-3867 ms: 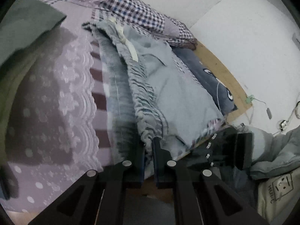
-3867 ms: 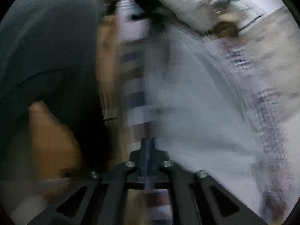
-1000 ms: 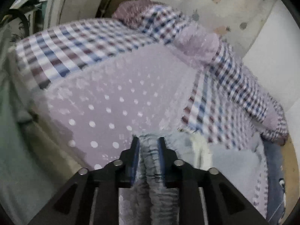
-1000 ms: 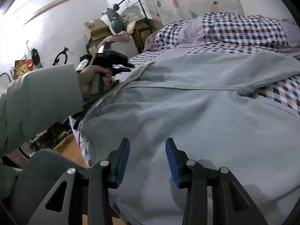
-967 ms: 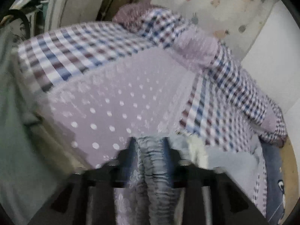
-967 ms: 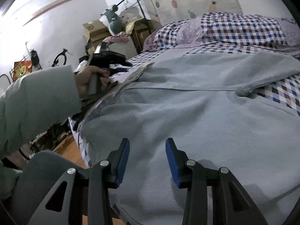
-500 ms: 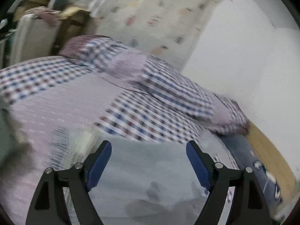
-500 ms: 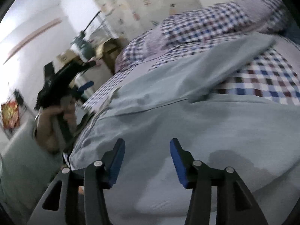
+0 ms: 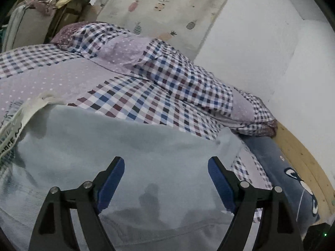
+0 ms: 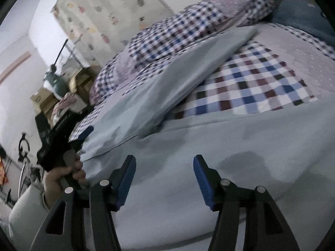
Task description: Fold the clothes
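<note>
Claws released over garment on bed

Garment, pale grey-blue, lies spread on the checked bed. Left claw and right claw hover above it, both spread wide and empty. Its cream band carries lettering, too blurred to read.

White walls and a pineapple-print curtain back the checked bedspread (dim light).

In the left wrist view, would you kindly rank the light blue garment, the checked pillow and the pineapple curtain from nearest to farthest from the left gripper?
1. Light blue garment: directly under the open left gripper.
2. Checked pillow: beyond it, across the bed towards the wall.
3. Pineapple curtain: farthest, hanging behind the pillow.
</note>
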Motion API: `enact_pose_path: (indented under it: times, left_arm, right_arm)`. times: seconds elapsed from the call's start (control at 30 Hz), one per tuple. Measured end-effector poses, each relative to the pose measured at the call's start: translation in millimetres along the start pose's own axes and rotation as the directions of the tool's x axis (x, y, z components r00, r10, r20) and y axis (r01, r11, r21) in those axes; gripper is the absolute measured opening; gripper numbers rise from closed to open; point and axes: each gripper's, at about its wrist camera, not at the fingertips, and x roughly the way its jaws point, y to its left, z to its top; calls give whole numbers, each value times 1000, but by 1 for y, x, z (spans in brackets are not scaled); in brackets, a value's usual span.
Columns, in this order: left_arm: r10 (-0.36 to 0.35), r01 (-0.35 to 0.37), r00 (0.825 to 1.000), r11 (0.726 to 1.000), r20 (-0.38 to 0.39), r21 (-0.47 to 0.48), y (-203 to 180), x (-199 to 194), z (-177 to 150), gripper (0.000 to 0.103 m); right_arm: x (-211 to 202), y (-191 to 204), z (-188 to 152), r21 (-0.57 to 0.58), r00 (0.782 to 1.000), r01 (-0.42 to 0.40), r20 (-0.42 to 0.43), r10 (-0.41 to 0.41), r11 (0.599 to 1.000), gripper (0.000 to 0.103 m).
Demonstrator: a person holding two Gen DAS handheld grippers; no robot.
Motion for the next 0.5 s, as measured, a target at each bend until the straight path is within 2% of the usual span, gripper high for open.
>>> enact_pose_path:
  times: [0.1, 0.23, 0.37, 0.5]
  left_arm:
    - [10, -9, 1000, 1000, -12, 18, 0, 7, -6, 85]
    - [-18, 18, 1000, 1000, -14, 15, -5, 8, -6, 85]
    - [-52, 52, 999, 998, -3, -28, -7, 8, -3, 85]
    - [-65, 63, 997, 997, -36, -48, -11, 15, -7, 85]
  right_arm:
    - [5, -4, 0, 13, 1000, 2, -7, -2, 1000, 61]
    - [15, 3, -3, -5, 1000, -1, -20, 1, 1000, 62]
    - [24, 9, -8, -14, 999, -22, -43, 22, 1000, 62]
    - [28, 12, -11, -34, 998, -29, -55, 27, 999, 62]
